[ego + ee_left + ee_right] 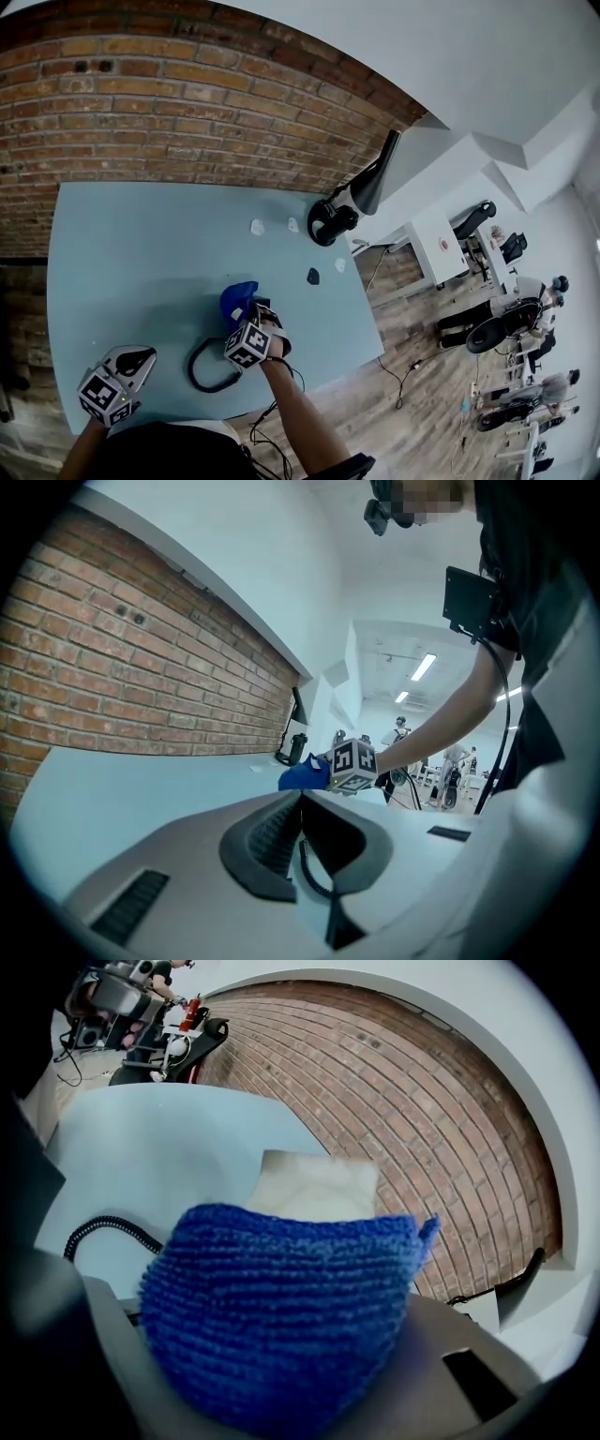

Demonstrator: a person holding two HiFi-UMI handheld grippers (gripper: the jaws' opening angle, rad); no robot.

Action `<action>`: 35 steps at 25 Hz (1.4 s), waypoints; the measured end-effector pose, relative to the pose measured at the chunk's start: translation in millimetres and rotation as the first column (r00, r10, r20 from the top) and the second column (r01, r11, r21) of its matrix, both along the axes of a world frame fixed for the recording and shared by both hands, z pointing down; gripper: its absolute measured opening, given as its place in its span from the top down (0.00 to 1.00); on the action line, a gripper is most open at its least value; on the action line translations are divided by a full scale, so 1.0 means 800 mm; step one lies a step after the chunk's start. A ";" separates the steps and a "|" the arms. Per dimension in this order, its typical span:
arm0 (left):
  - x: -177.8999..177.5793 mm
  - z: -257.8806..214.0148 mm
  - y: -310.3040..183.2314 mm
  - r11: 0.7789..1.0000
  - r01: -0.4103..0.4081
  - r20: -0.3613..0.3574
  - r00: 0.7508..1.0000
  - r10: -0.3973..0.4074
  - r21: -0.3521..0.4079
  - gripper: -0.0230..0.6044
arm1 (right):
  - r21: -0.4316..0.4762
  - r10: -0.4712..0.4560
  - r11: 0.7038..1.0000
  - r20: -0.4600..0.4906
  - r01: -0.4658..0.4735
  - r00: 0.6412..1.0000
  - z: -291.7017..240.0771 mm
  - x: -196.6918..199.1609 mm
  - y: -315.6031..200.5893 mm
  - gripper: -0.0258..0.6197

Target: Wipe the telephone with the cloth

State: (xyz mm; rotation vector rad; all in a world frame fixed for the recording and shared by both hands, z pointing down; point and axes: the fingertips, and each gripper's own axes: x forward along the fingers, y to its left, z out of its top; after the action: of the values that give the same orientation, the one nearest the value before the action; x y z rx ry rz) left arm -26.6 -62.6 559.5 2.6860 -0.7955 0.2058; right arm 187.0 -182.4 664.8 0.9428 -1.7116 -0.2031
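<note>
A light blue desk (141, 244) stands against a red brick wall (169, 103), seen from above. The right gripper (253, 319) has its fingers clamped on a bright blue knitted cloth (281, 1316), which bulges out between them and fills most of the right gripper view. Just beyond the cloth lies a flat cream-coloured block (314, 1185), apparently the telephone, with a black coiled cord (200, 375) looping from it across the desk towards the person. Whether the cloth touches the telephone cannot be told.

The left gripper (136, 359) is at the near left edge of the desk, well apart from the telephone. Its dark fingers (267, 836) are pressed together with nothing between them.

The cloth is in hand and at the telephone, so wiping looks about to begin or only just begun. How much is clean is unclear.
</note>
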 end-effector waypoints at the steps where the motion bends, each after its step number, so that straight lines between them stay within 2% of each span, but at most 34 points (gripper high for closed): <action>1: 0.001 0.002 0.000 1.000 -0.002 0.000 1.000 0.002 -0.001 0.92 | 0.000 0.005 1.000 0.004 -0.005 1.000 0.001 0.001 0.001 0.82; 23: 0.008 0.008 0.014 0.999 -0.026 0.014 1.000 0.026 -0.021 0.92 | -0.038 -0.014 0.999 0.042 0.016 0.999 0.025 -0.018 0.047 0.83; 35: 0.008 0.011 0.023 0.999 -0.044 0.016 0.999 0.044 -0.023 0.92 | -0.038 0.062 0.998 0.142 -0.057 0.988 0.031 -0.020 0.063 0.83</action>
State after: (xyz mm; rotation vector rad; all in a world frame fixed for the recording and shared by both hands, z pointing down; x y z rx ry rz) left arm -20.1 -44.2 568.6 2.6853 -0.7348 0.2466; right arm 171.3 -131.8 689.5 1.0023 -1.8099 -0.0678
